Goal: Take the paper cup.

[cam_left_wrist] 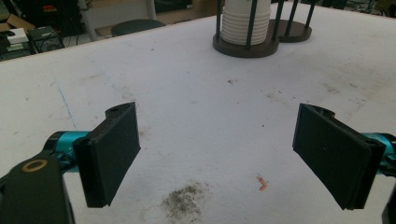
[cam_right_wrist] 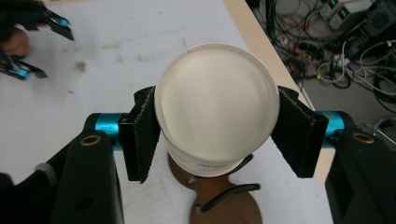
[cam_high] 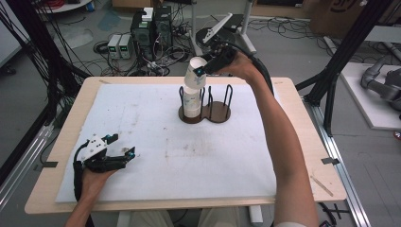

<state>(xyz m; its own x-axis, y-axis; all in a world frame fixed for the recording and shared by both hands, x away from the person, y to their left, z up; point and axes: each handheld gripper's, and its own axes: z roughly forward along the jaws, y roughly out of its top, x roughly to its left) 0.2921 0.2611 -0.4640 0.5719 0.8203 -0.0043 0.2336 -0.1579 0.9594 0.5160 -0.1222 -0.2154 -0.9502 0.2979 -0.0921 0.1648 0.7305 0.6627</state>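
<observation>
Right gripper (cam_high: pixel 200 72): closed on a white paper cup (cam_high: pixel 194 73), one pad pressed to each side of the cup wall just under the rim; held in the air above the far middle of the table, over the cup holder.
Held cup, right gripper view: the cup (cam_right_wrist: pixel 217 102) is seen from above, its round mouth facing the camera, the inside plain white; the black pads (cam_right_wrist: pixel 140 133) clamp it left and right.
Cup tilt: in the high view the cup leans, its mouth tipped toward the right gripper, its base pointing down at the stack.
Cup stack (cam_high: pixel 192 104): white cups nested upright in the left ring of the holder, just under the held cup; the ribbed rims show in the left gripper view (cam_left_wrist: pixel 245 21).
Cup holder (cam_high: pixel 220 112): dark brown double round base with black upright wire posts; the right ring holds no cups.
Left gripper (cam_high: pixel 124 145): jaws spread wide with nothing between them, resting low over the near left of the white mat (cam_high: pixel 156 142), well apart from the holder.
Mat marks: a grey smudge (cam_left_wrist: pixel 183 201) and a small orange scrap (cam_left_wrist: pixel 261 183) lie between the left jaws' tips.
Writing: a thin dark printed line runs along the held cup's lower wall in the right gripper view, too small to read; no brand legible anywhere.
Table (cam_high: pixel 66 137): pale wood edge around the mat.
</observation>
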